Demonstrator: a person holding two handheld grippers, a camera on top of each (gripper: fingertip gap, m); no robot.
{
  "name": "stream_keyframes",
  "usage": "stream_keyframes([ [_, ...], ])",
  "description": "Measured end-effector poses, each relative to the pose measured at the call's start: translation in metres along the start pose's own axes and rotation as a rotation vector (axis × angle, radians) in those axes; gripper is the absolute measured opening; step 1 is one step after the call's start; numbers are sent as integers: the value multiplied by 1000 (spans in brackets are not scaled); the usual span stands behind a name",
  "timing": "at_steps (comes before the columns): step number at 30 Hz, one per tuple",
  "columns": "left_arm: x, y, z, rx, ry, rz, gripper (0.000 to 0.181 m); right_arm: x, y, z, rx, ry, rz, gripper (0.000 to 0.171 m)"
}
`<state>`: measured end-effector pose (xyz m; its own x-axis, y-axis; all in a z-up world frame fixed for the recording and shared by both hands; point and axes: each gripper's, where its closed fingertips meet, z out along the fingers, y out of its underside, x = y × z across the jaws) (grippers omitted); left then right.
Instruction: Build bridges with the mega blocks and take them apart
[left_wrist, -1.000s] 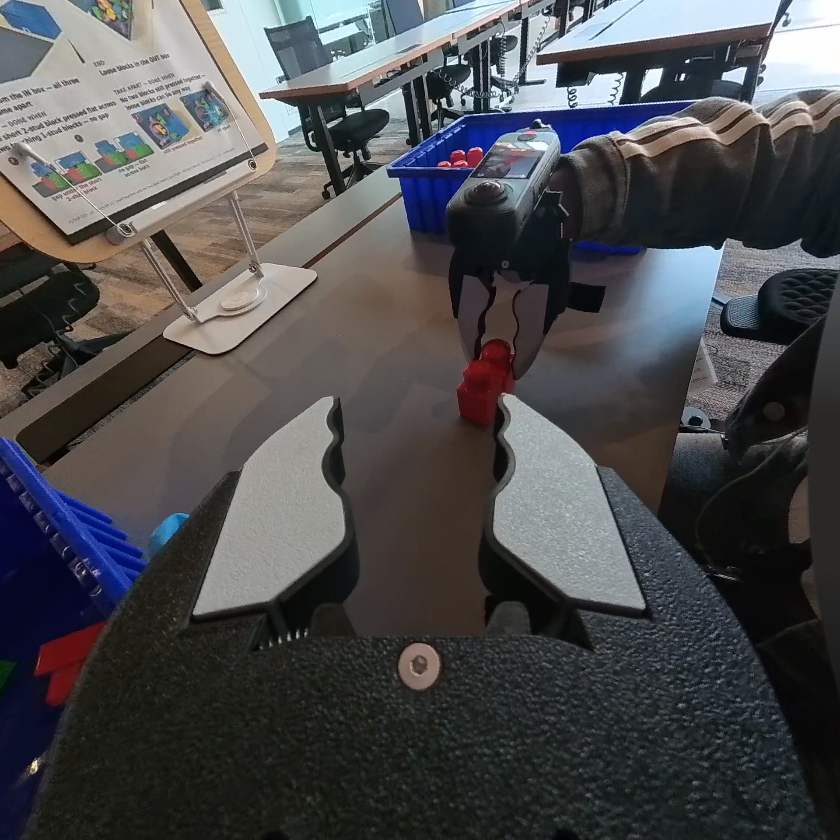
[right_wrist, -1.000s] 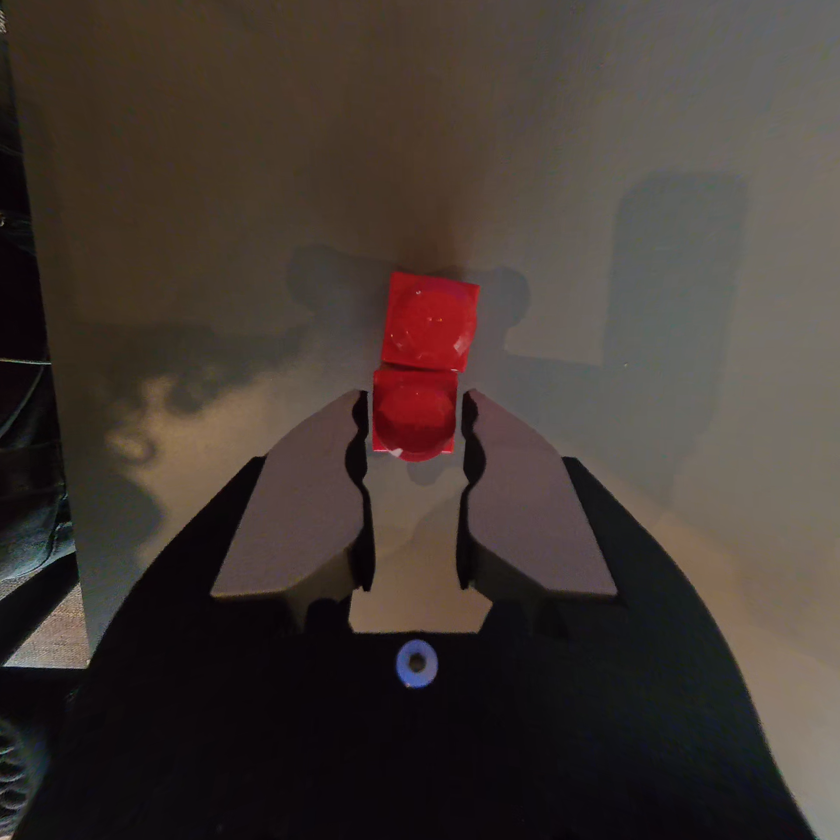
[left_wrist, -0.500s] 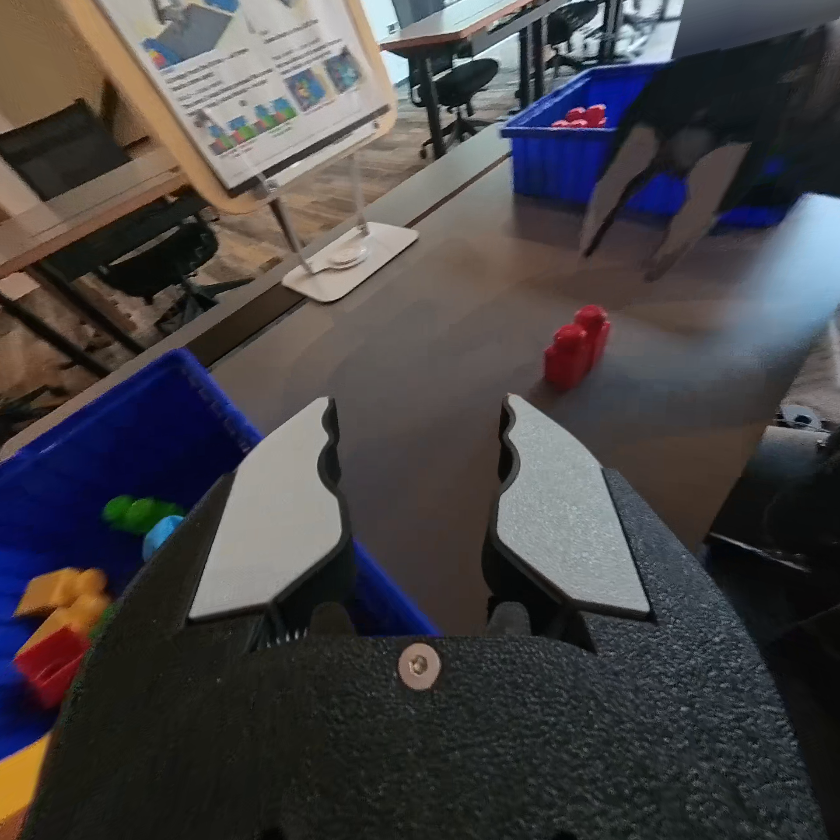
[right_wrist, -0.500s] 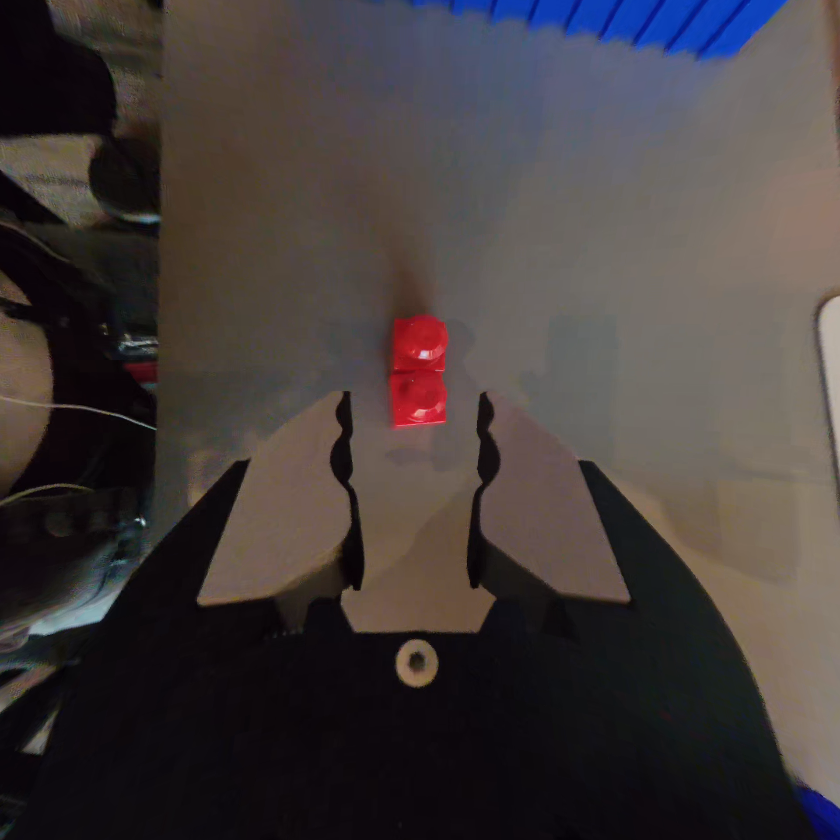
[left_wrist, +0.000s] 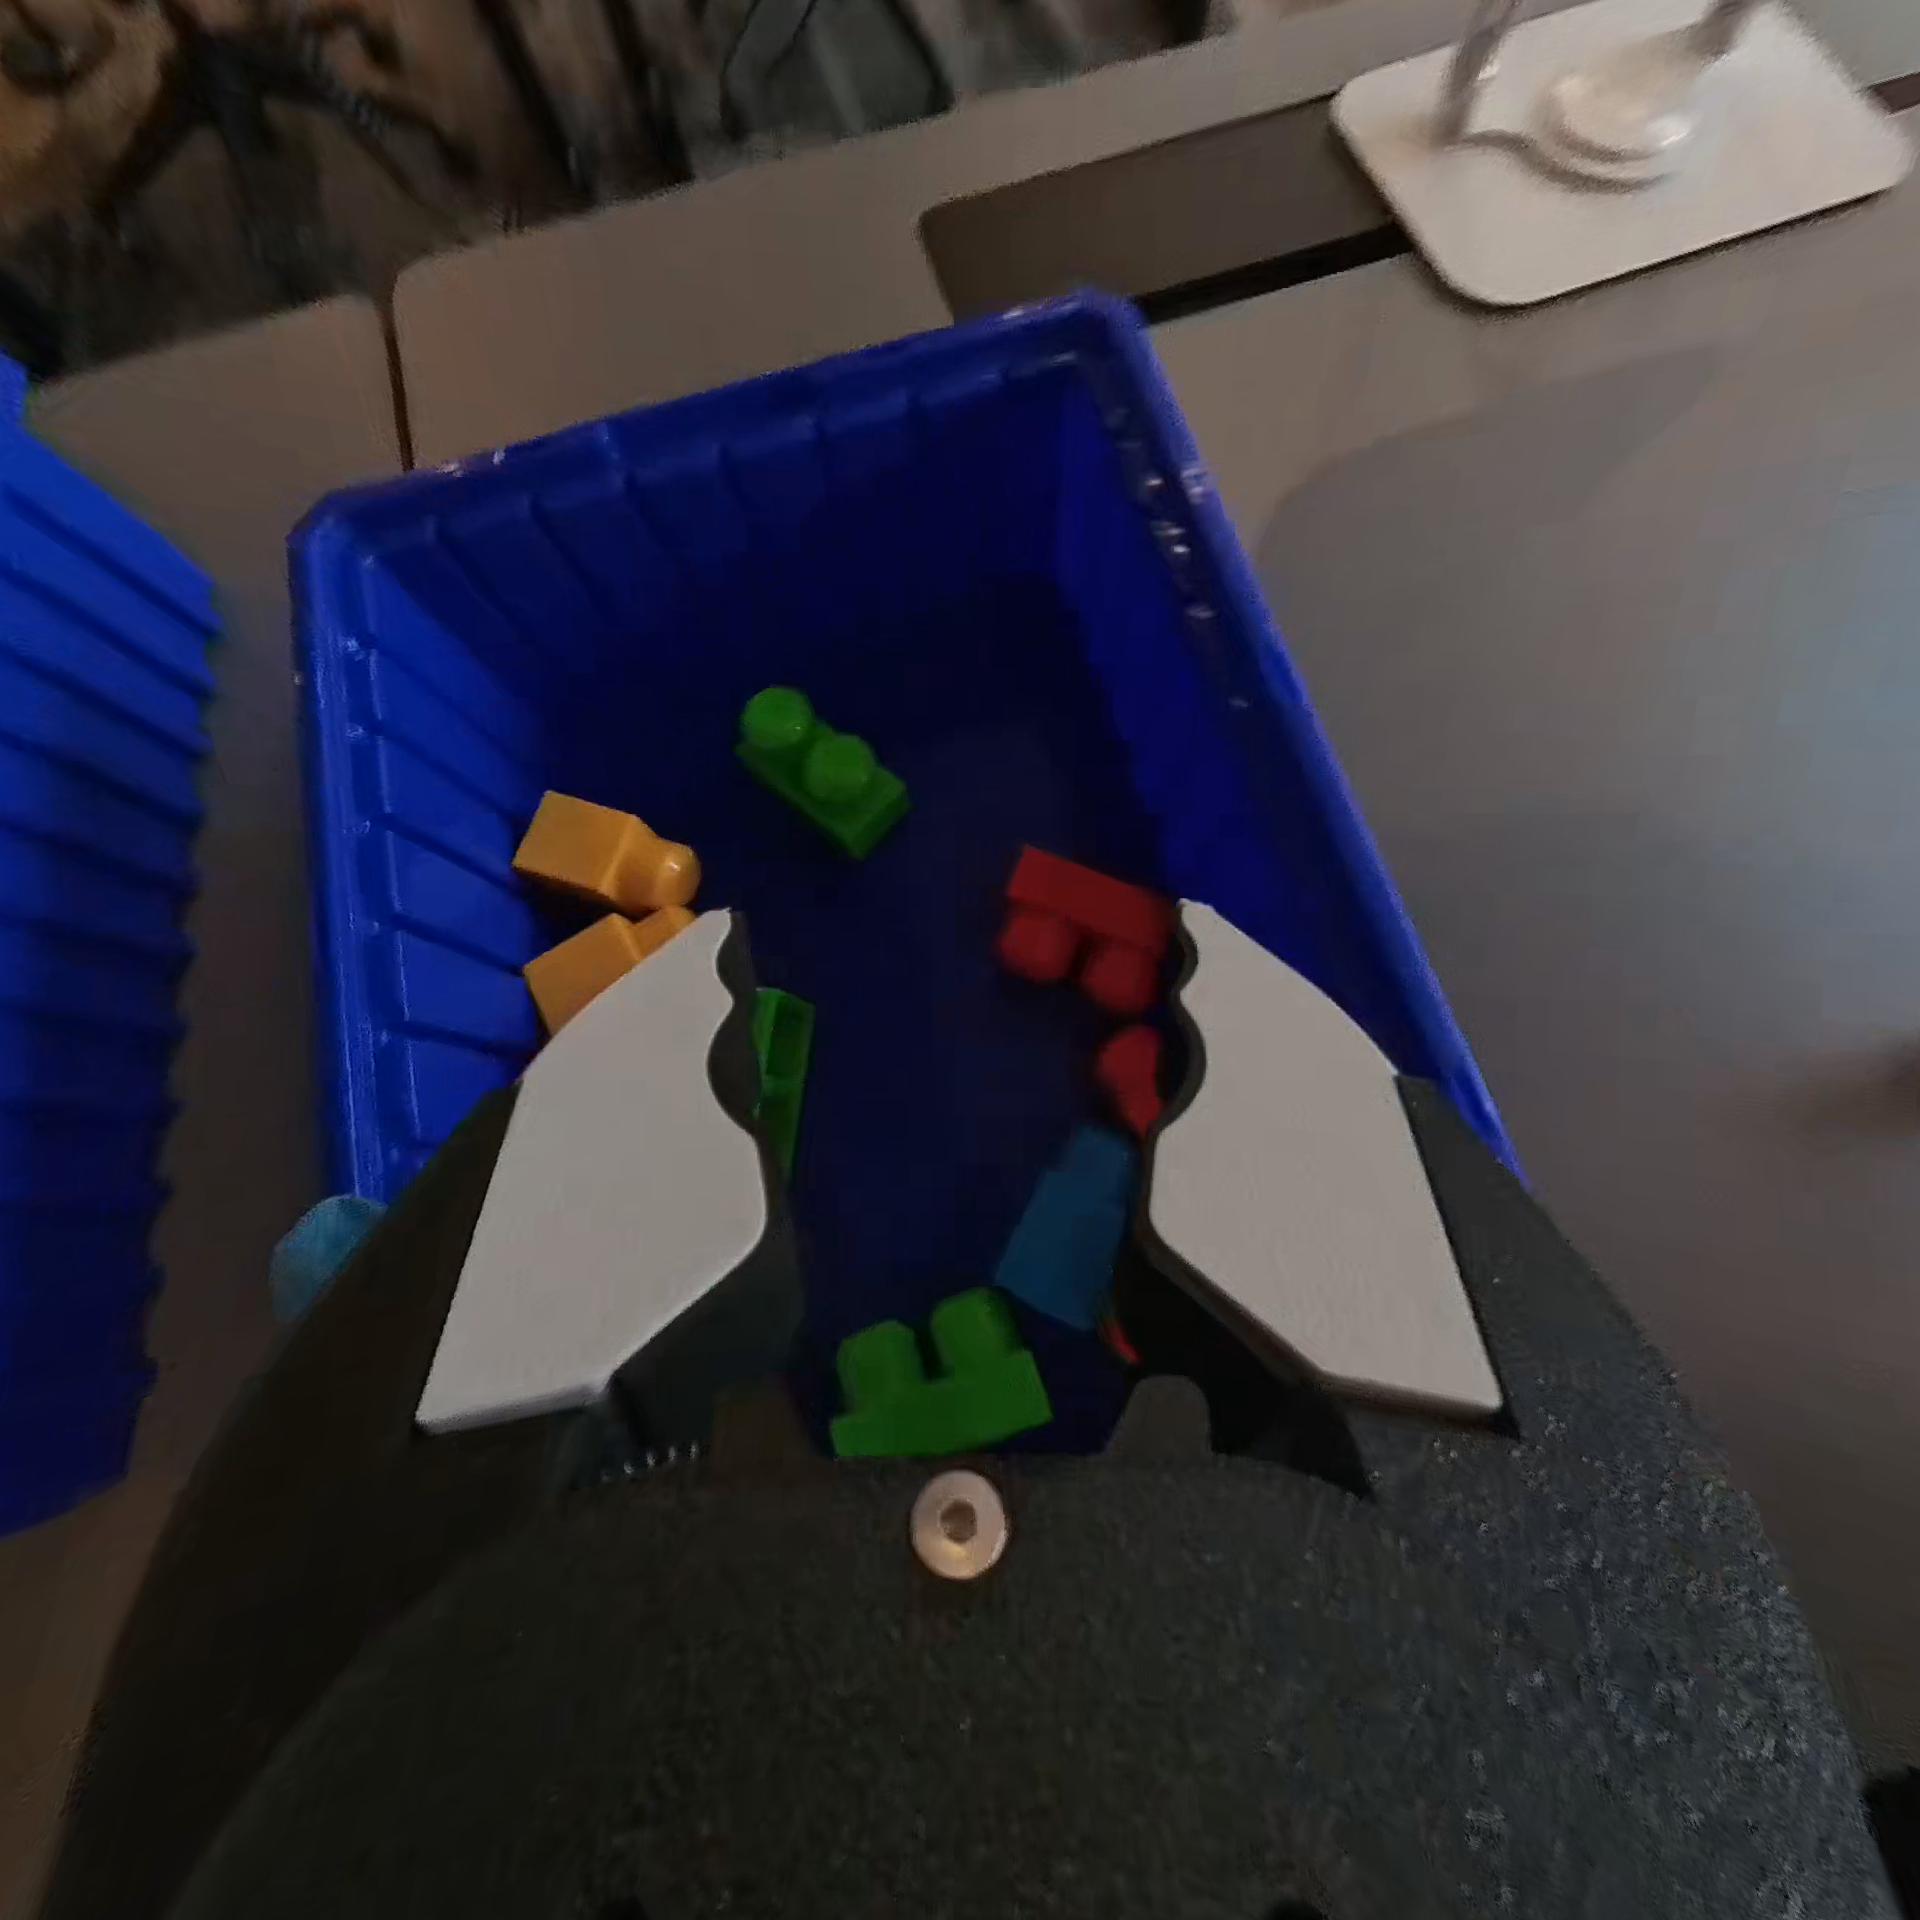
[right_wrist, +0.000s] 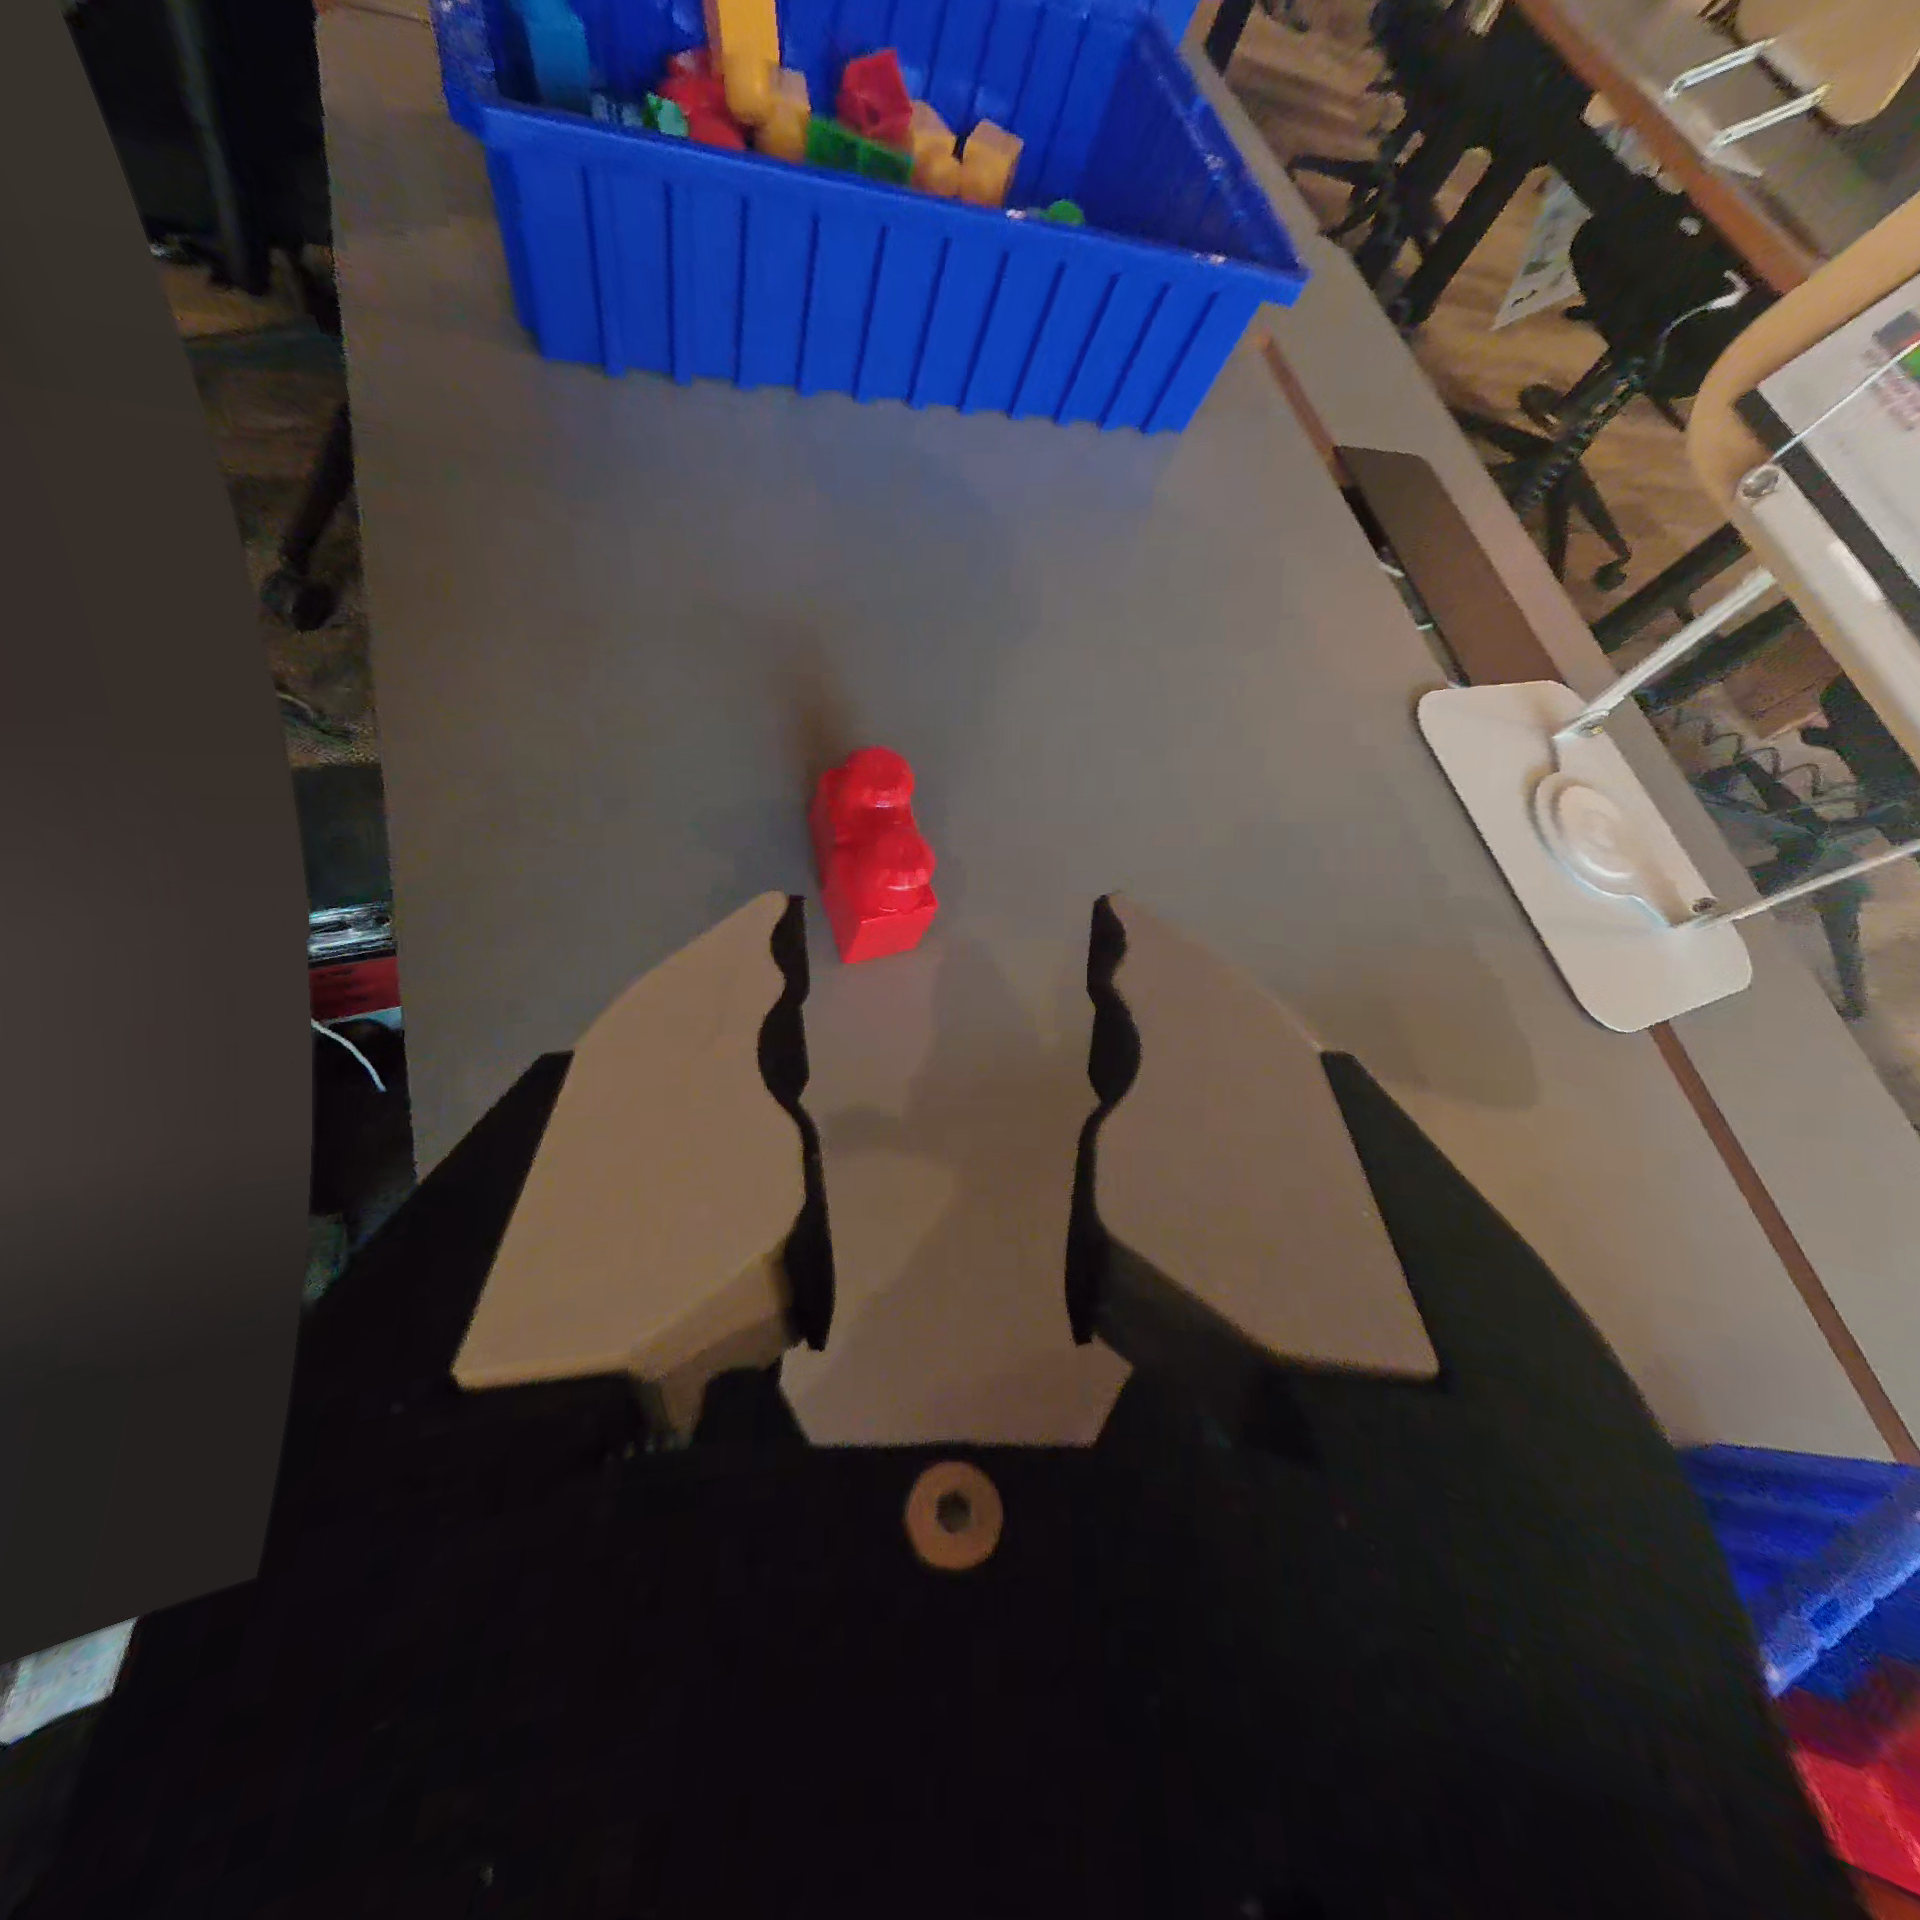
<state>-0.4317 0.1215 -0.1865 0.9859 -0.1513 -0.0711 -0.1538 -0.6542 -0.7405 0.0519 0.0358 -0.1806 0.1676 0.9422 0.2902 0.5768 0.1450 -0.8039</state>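
Note:
My left gripper (left_wrist: 956, 935) is open and empty above a blue bin (left_wrist: 1226, 582) of loose blocks: a green two-stud block (left_wrist: 821, 769), yellow blocks (left_wrist: 603, 862), a red block (left_wrist: 1091, 935), a blue block (left_wrist: 1070, 1226) and another green block (left_wrist: 935, 1371). My right gripper (right_wrist: 940, 914) is open and empty, raised above the grey table (right_wrist: 1091, 644). Two red single-stud blocks (right_wrist: 873, 852) stand side by side on the table just ahead of its left fingertip.
A blue bin (right_wrist: 862, 281) full of mixed blocks stands at the table's far end in the right wrist view. A white stand base (right_wrist: 1579, 852) (left_wrist: 1621, 135) holds an instruction board at the table's edge. Another blue bin (right_wrist: 1829, 1558) sits at the lower right, and a ribbed blue bin wall (left_wrist: 94, 935) at the left. The left gripper's tips are roughly 50 cm from the right gripper's. The blue block (left_wrist: 1070, 1226) sits 12 cm or so from the ends of my left fingers.
My left gripper has swung left from the red blocks to over the blue bin. My right gripper has let go of the near red block, opened wider and lifted back.

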Motion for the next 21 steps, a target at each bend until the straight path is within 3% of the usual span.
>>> stream_keyframes([
  [9,-46,6,98,-274,-80,-240,77,11,9,-24,53,70,21,49],
  [21,-52,40,164,-414,-137,-438,68,29,23,-41,82,126,83,46],
])
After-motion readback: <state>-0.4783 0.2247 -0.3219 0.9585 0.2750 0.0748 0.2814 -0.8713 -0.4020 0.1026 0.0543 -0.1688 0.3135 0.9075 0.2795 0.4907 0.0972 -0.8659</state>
